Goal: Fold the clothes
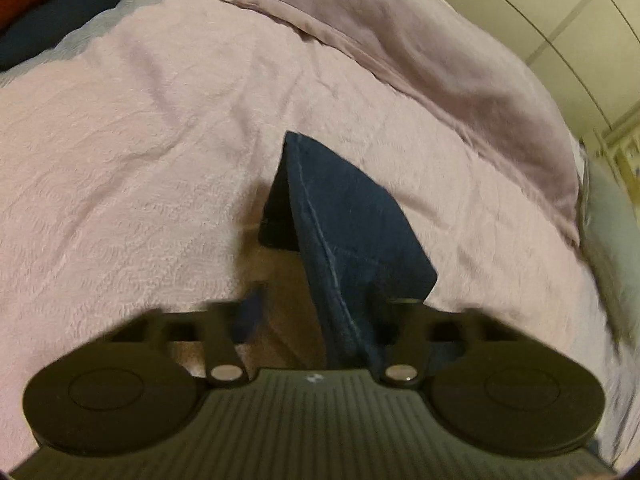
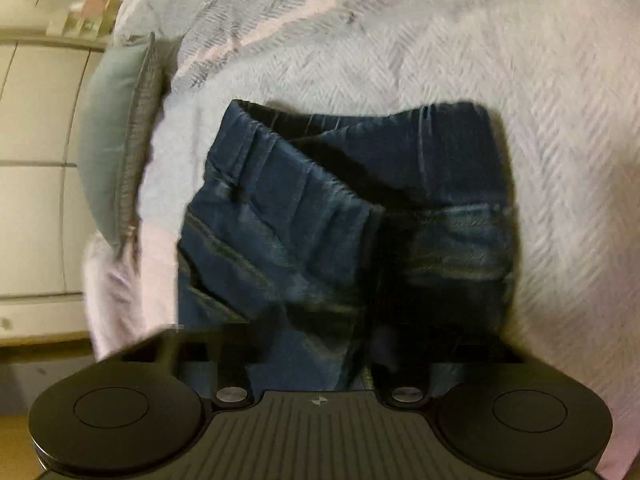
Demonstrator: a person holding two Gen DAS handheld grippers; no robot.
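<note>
Mostly denim jeans (image 2: 344, 216) — stitched, creased, bunched

Lighting was pretty dim and warm, typical indoor lamp look, with no hard glare anywhere. Both views had heavy fisheye bending, dark vignetted corners and stretched edges. The right wrist shot was smeared with motion blur, worst on the jeans (image 2: 344, 208) and the herringbone blanket (image 2: 540, 140). The left wrist view was sharper in the middle, where the denim (image 1: 344, 216) threw a soft shadow onto the pink blanket (image 1: 140, 160), but its right edge blurred.
</note>
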